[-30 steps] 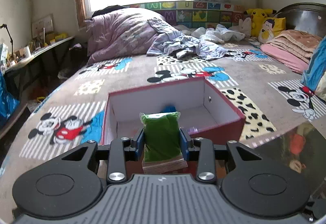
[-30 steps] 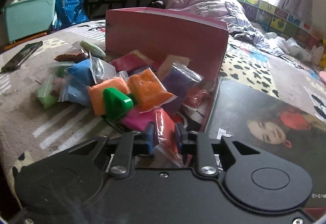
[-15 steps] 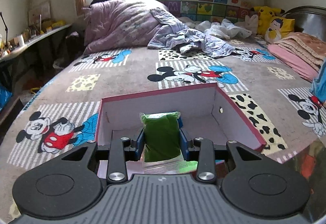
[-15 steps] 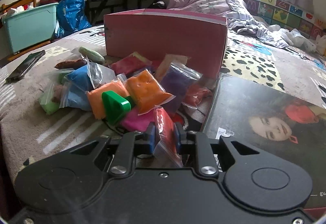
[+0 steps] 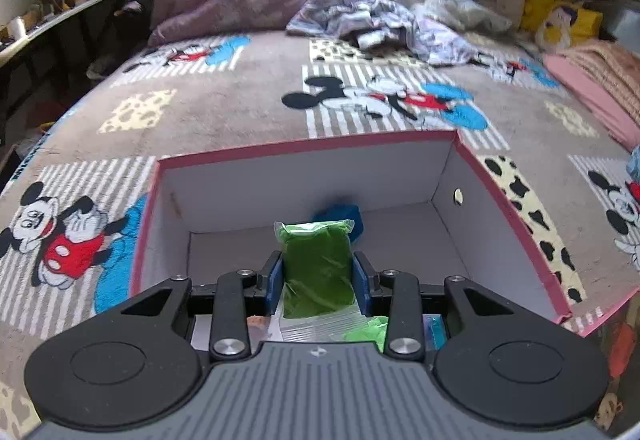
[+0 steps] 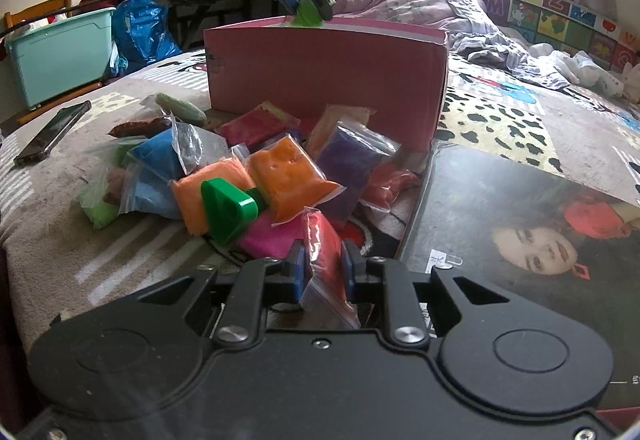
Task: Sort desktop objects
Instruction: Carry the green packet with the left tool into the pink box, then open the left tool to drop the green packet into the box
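Green clay packet (image 5: 317, 268) sat clamped between the blue pads of the left gripper (image 5: 318, 274), low in the frame centre, over the open pink box (image 5: 516, 196) (a blue packet (image 5: 344, 216) lay inside, by the far wall). Lower centre in the right wrist view, the right gripper (image 6: 323, 267) pinched a red packet (image 6: 322, 252) at the near edge of the packet pile (image 6: 280, 176) before the box.
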The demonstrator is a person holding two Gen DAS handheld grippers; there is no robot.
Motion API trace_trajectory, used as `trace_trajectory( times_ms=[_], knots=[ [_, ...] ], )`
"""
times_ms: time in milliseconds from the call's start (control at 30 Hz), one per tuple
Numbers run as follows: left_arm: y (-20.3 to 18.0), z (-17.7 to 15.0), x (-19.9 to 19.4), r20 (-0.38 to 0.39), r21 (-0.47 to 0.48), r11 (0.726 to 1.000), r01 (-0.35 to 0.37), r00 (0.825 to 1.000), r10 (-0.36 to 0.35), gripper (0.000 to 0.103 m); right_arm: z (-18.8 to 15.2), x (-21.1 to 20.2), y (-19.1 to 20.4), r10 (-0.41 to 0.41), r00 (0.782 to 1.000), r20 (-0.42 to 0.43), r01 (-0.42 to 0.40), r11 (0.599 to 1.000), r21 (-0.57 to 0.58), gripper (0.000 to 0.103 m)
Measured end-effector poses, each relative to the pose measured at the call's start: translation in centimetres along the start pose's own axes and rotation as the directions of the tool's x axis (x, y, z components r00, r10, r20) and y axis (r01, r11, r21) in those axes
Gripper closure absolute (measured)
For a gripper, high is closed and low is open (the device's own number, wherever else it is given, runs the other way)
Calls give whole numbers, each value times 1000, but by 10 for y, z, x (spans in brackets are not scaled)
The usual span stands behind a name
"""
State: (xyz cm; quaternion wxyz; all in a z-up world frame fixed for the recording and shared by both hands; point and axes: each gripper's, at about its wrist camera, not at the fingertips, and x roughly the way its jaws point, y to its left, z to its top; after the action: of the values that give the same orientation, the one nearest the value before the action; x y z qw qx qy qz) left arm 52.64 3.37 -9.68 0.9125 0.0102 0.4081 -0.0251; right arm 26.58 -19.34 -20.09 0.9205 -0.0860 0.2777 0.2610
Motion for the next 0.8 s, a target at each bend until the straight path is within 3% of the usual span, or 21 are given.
trace_trajectory(
  times_ms=[267,800],
  knots=[
    [-10,6,40,-127,45,999,-24,991,29,69,-1,0,-1,7,1000,-2,-7,1000,4,85],
    [-3,13,70,-230,18,999,-41,972,44,68,-1,0,-2,13,1000,-1,-13,1000,11,85]
  ],
)
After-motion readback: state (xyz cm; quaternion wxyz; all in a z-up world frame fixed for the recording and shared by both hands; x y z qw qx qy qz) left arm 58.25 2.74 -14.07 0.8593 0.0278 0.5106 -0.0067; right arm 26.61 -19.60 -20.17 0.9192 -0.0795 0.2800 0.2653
